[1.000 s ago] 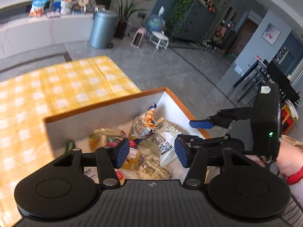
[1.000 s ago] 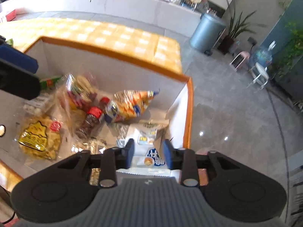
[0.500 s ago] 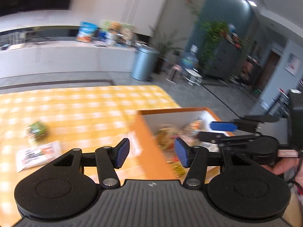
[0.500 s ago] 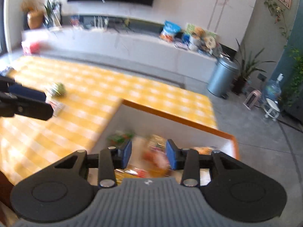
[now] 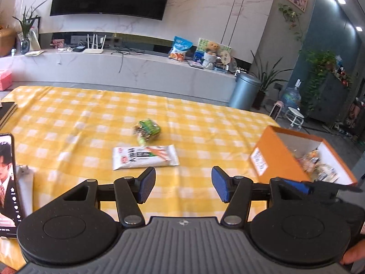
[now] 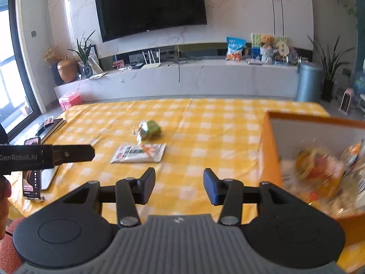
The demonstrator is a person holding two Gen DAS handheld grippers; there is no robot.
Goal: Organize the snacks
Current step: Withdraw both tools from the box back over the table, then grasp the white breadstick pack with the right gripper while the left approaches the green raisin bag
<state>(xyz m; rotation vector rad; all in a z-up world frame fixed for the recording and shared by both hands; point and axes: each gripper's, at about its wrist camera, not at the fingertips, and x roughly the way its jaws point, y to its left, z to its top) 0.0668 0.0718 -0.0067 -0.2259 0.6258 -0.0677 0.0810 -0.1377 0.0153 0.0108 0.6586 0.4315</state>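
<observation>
Both hand-held grippers hover with nothing between their blue-padded fingers: the left gripper (image 5: 183, 187) stands wide apart, and the right gripper (image 6: 179, 186) stands moderately apart, its jaws having just been opening, as have the left's. Below them spreads the yellow-and-white checked tablecloth (image 5: 75, 123).

At the left gripper's nine o'clock, a black smartphone (image 5: 8, 182) stands upright with its screen lit. At eleven o'clock, just beyond the left fingertip, a flat white snack packet with an orange carrot-like picture (image 5: 144, 157) lies on the cloth; just behind it, touching or nearly so, sits a crumpled green snack bag (image 5: 147, 132). At two o'clock, an open orange cardboard box with a white lining (image 5: 271, 157) sits at the table's right end, holding several wrapped snacks (image 5: 319, 166) that are too blurred to tell apart.

From the right wrist view, the same white packet (image 6: 139, 153) and green bag (image 6: 149, 131) lie at eleven o'clock, well apart from the box (image 6: 269, 155) at three o'clock. The left gripper's black arm (image 6: 68, 154) reaches in at nine o'clock.
</observation>
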